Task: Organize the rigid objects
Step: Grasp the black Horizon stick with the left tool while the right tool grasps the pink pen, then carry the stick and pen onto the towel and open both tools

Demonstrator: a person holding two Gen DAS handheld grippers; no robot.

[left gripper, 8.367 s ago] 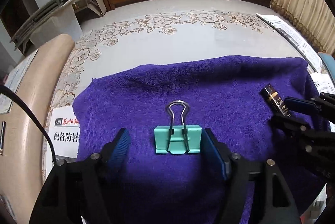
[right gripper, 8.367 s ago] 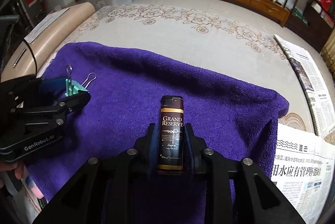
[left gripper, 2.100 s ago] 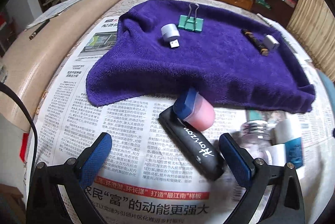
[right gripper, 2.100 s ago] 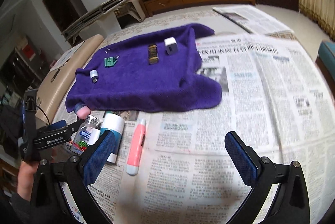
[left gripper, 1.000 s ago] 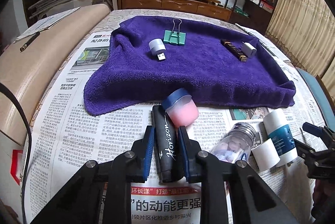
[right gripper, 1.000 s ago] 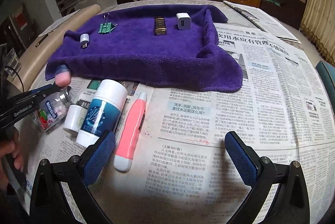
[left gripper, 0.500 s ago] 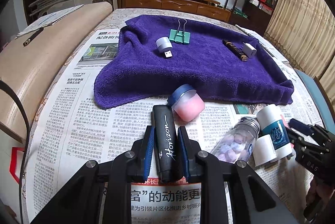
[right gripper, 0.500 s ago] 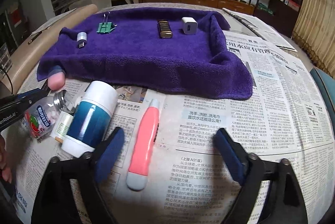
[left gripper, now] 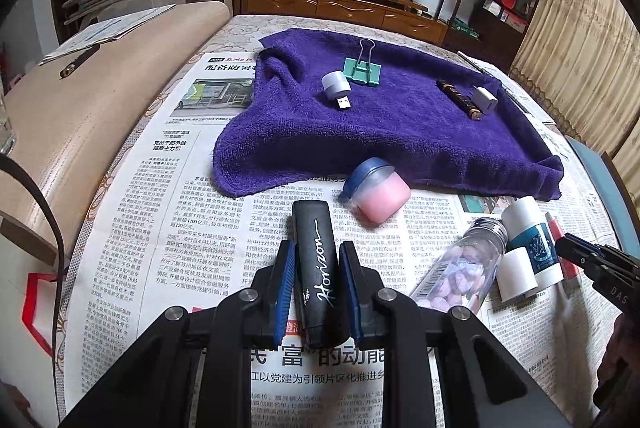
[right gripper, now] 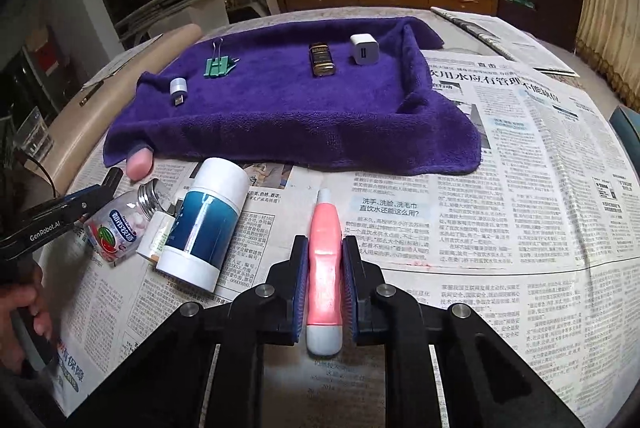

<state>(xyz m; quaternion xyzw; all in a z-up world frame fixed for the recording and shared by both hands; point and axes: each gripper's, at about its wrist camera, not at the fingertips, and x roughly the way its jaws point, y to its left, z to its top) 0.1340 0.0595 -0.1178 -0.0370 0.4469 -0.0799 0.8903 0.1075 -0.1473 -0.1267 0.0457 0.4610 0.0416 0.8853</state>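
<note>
My left gripper (left gripper: 316, 260) is shut on a black "Horizon" case (left gripper: 317, 256) near the table's front. My right gripper (right gripper: 325, 260) is shut on a pink pen-shaped stick (right gripper: 325, 260) lying on the newspaper. On the purple towel (left gripper: 400, 143) lie a green binder clip (left gripper: 362, 69), a small USB light (left gripper: 338, 89), a dark lighter (left gripper: 458, 97) and a white charger (left gripper: 485, 99). The towel (right gripper: 288, 107) shows the same four in the right wrist view.
A pink jar with a blue lid (left gripper: 378, 189), a clear candy bottle (left gripper: 460, 268), a teal-and-white tube (right gripper: 206, 224) and a small white bottle (right gripper: 154, 236) lie on the newspaper before the towel. A beige sofa arm (left gripper: 80, 115) lies at left.
My right gripper has closed on the pink stick; half a second ago its fingers were wide apart around it. My left gripper stays shut on the black case and has moved slightly.
</note>
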